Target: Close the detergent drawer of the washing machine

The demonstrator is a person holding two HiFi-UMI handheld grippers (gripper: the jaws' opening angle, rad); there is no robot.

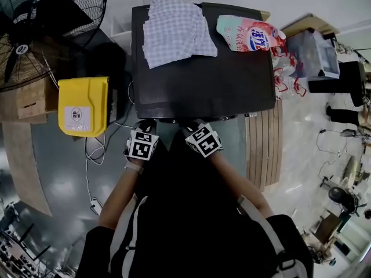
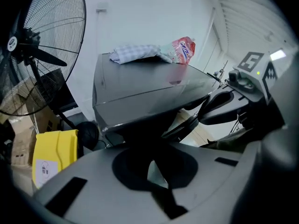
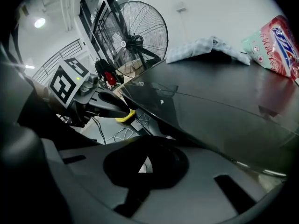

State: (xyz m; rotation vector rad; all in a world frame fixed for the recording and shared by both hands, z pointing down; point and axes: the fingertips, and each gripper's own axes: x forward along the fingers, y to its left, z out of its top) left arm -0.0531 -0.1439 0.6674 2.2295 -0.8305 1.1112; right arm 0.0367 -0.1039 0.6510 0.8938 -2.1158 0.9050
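Our left gripper (image 1: 144, 124) and right gripper (image 1: 189, 126), jaws together and empty, sit at the washer's (image 1: 203, 86) six o'clock edge. The drawer hides below; pushing blind, we may slip off or jam it.

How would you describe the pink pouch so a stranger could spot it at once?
Find the dark washing machine. On its top, at the far right corner, lies the pink pouch. Unlike the pale checked cloth beside it, it is glossy pink-red with a blue logo.
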